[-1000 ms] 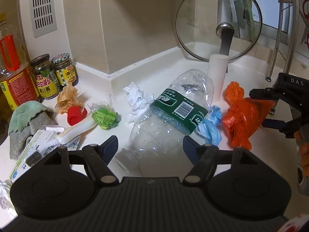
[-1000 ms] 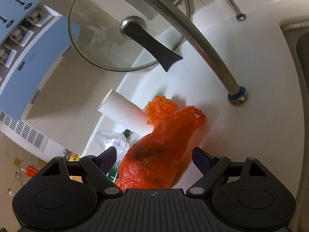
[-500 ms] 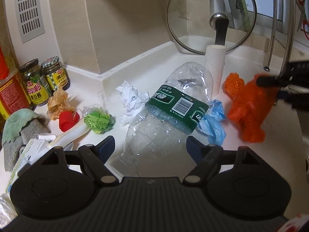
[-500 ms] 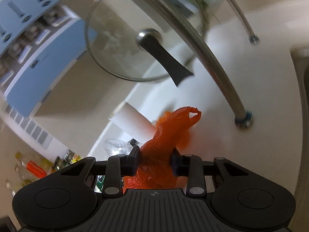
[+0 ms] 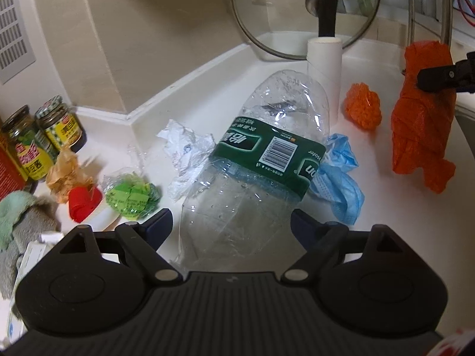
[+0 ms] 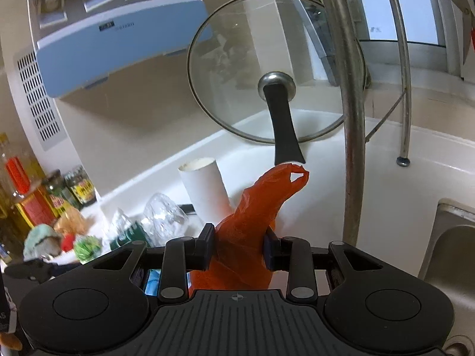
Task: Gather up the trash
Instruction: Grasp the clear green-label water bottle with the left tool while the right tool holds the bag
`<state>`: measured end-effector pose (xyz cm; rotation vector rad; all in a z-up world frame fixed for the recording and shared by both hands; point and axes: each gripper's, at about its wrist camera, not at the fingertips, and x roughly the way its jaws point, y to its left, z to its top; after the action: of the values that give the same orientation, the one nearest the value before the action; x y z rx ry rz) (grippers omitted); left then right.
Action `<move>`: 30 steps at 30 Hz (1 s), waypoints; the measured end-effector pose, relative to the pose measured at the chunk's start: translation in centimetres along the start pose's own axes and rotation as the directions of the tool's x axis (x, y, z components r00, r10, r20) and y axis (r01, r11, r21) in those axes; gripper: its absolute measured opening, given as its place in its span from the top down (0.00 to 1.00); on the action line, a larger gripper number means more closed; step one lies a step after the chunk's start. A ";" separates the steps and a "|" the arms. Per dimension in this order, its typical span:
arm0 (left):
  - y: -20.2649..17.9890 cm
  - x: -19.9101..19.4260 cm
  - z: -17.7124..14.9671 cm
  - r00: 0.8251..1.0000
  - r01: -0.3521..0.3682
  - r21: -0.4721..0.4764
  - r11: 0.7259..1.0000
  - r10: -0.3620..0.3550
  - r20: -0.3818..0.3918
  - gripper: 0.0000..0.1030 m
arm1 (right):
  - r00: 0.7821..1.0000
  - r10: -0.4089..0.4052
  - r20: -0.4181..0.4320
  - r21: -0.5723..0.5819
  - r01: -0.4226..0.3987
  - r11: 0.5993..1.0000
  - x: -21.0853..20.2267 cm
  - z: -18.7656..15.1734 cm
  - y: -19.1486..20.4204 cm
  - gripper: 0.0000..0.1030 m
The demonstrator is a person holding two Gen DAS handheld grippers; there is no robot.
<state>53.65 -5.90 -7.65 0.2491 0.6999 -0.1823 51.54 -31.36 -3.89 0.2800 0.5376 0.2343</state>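
So the right hand-held gripper [image 6: 239, 247] has its two fingers pinched on the orange plastic bag [image 6: 252, 237], squeezing it around the middle. In the left wrist view the bag [image 5: 421, 130] hangs up off the white worktop [image 5: 383, 184], its top bunched above the finger and its bottom corner drooping toward the surface, can't tell if it's quite touching.

The left hand-held gripper [image 5: 230, 227] is spread wide, nothing between the fingers, sitting low right in front of the crushed clear bottle [image 5: 255, 172] with the green label. The bottle's lying on its side, and its near end falls between the two fingertips, though they aren't touching it.

Rest of the trash on the worktop: a blue face mask [image 5: 338, 178] tucked against the bottle's right side, a crumpled white wrapper [image 5: 184, 151] on its left, a green wad [image 5: 130, 197] in clear film, a red cap [image 5: 81, 204] just beside a crumpled brown paper [image 5: 61, 169], and a small orange mesh ball [image 5: 363, 106] near the upright cardboard tube [image 5: 323, 68].

Behind that, a glass pot lid [image 5: 305, 12] leans against the wall, and two jars [image 5: 41, 136] stand on the left.
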 end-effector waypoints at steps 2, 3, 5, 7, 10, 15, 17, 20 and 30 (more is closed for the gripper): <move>-0.2 0.5 0.1 1.000 0.002 0.023 1.000 -0.002 -0.004 0.17 | 1.000 -0.003 -0.005 0.010 0.003 1.000 0.2 -0.1 -0.3 0.67; -0.3 0.7 0.2 1.000 -0.001 0.033 0.999 0.001 -0.006 0.17 | 1.000 -0.007 -0.007 0.016 0.007 1.000 0.3 -0.1 -0.5 0.67; -0.5 1.0 0.3 1.000 -0.004 0.054 0.999 0.005 -0.006 0.17 | 1.000 -0.010 -0.011 0.029 0.010 1.000 0.3 0.0 -0.8 0.67; -0.7 1.3 0.3 1.000 -0.005 0.070 0.998 0.005 -0.007 0.17 | 1.000 -0.014 -0.009 0.031 0.014 0.999 0.3 0.0 -1.0 0.67; -0.9 1.4 0.3 1.000 -0.007 0.089 0.996 0.008 -0.007 0.19 | 1.000 -0.022 -0.009 0.039 0.022 0.999 0.0 0.2 -1.5 0.67; -0.9 0.6 0.0 1.000 0.003 0.082 0.997 -0.005 0.019 0.21 | 1.000 -0.021 -0.017 0.048 0.021 0.999 -0.1 0.1 -1.9 0.67; -0.8 0.1 -0.1 1.000 0.004 0.076 0.997 -0.006 0.028 0.21 | 1.000 -0.021 -0.021 0.052 0.022 0.998 -0.1 0.0 -1.9 0.67; -0.5 -0.9 -0.2 0.999 0.000 0.052 0.999 -0.003 0.048 0.21 | 1.000 -0.020 -0.024 0.053 0.021 0.998 -0.1 -0.1 -2.0 0.67; 0.5 -5.1 -1.2 0.995 0.001 -0.035 0.999 0.002 0.101 0.22 | 1.000 -0.017 -0.019 0.033 0.018 0.999 -0.9 -0.5 -1.2 0.67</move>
<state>49.19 -4.63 -5.15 0.2054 0.6026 -0.1808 50.74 -32.68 -4.28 0.3059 0.5624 0.2110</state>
